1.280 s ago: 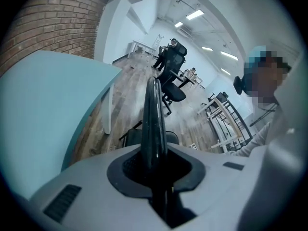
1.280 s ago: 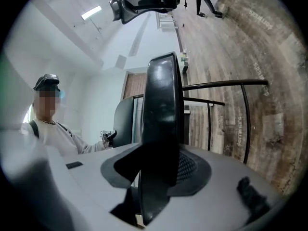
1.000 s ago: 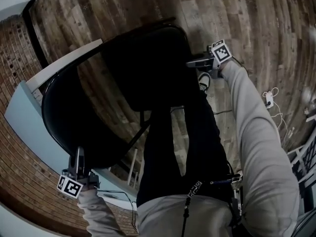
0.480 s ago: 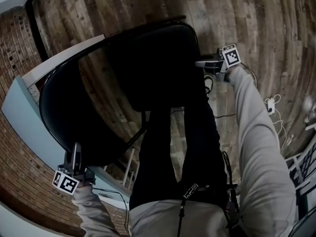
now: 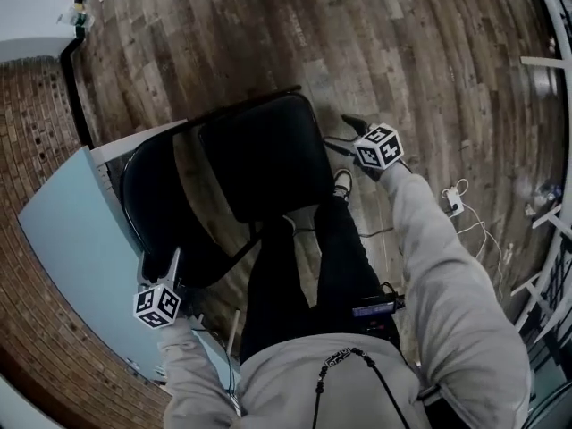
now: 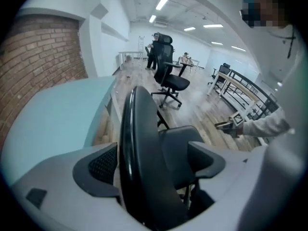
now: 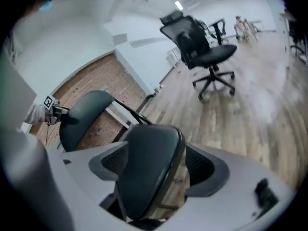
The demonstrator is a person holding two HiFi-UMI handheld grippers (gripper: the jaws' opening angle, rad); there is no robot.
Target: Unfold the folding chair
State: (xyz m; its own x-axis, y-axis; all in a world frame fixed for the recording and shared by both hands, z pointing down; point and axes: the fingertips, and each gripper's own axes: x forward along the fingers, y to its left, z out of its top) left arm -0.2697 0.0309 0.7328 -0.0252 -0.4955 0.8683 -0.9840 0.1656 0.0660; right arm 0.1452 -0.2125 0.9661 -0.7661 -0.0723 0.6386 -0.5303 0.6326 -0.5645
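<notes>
The left gripper (image 5: 174,259) is opening its jaws, wider than a second ago. The backrest (image 5: 147,199) rim of the folding chair (image 5: 234,206) stands between them, unpinched. The seat (image 5: 264,155) is down, on the wood floor (image 5: 429,52). The right gripper (image 5: 350,125), earlier at the seat's edge, is spreading too and is now just beside it, empty. The marker cubes (image 5: 379,147) bear black-and-white squares.

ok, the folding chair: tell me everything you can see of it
Black folding chair: padded seat, rounded backrest, thin dark tube frame; looks vinyl-covered. Opened out, standing on the wood floor beside a pale blue panel. Both grippers' jaws are opening: backrest rim between the left gripper's, seat between the right gripper's.
</notes>
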